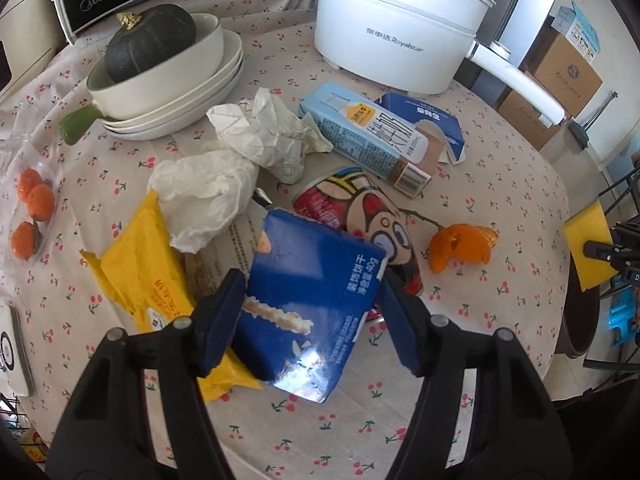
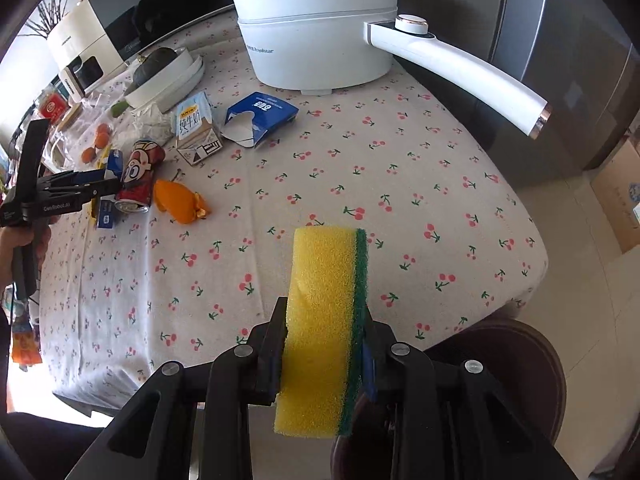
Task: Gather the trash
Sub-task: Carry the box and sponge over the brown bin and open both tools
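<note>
**Left wrist view: biscuit box in the jaws, sponge in the other hand**

Shows a round table (image 1: 500, 184) under cherry-print cloth, a white Royalstar electric pot (image 1: 392, 32) at the back, litter heaped in the middle. Nearest the lens, lying tilted against a red cartoon drink can (image 1: 372, 216): the blue biscuit box (image 1: 304, 312), top torn open, with the left gripper (image 1: 313, 280) closed across its width, one pad on each side.

Probably empty card: light, easily crushed, glossy enough to slip. Best taken across the short sides near the middle, with modest squeeze.

Also shows only here: yellow wrapper (image 1: 136, 268), crumpled tissue (image 1: 208, 196).

Right wrist view adds the person's hand (image 2: 24, 240) on the left tool, and the right gripper (image 2: 326, 312) clamped on a yellow-green sponge (image 2: 320, 272) above the bare near side. Orange peel (image 2: 180, 204) beside the can.
</note>
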Demonstrator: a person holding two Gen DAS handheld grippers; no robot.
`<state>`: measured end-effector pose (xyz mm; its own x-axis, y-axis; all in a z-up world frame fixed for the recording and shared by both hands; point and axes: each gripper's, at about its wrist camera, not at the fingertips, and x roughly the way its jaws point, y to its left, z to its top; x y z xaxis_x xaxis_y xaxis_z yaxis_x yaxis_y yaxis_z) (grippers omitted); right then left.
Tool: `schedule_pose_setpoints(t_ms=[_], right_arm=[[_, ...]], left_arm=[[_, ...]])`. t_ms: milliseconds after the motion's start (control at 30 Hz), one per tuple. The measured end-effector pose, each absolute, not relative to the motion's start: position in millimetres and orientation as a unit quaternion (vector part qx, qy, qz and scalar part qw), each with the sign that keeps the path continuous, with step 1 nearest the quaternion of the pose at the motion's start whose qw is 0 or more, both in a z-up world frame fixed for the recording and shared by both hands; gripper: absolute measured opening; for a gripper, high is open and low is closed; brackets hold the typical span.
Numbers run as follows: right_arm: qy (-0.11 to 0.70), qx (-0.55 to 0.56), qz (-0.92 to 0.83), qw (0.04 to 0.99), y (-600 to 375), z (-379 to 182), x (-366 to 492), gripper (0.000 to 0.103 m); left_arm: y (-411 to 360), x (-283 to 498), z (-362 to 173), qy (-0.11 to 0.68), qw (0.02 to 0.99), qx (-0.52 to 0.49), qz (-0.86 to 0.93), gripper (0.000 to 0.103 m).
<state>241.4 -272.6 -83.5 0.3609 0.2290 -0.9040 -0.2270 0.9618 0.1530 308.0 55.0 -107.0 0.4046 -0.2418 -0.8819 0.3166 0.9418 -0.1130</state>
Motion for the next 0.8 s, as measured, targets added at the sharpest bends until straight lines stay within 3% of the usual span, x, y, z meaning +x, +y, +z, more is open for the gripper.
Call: schedule_pose_setpoints(t_ms=[567, 800], right_arm=[[0.509, 0.024, 0.133, 0.85, -264, -35, 171, 0.031], [0.5, 0.034, 0.124, 0.856, -278, -40, 134, 0.031]], left_arm=[[34, 182, -65, 0.494, 0.856, -0.062, -0.139, 0.067], [-2, 155, -51, 0.48, 0.853, -0.091, -0.183, 0.067]])
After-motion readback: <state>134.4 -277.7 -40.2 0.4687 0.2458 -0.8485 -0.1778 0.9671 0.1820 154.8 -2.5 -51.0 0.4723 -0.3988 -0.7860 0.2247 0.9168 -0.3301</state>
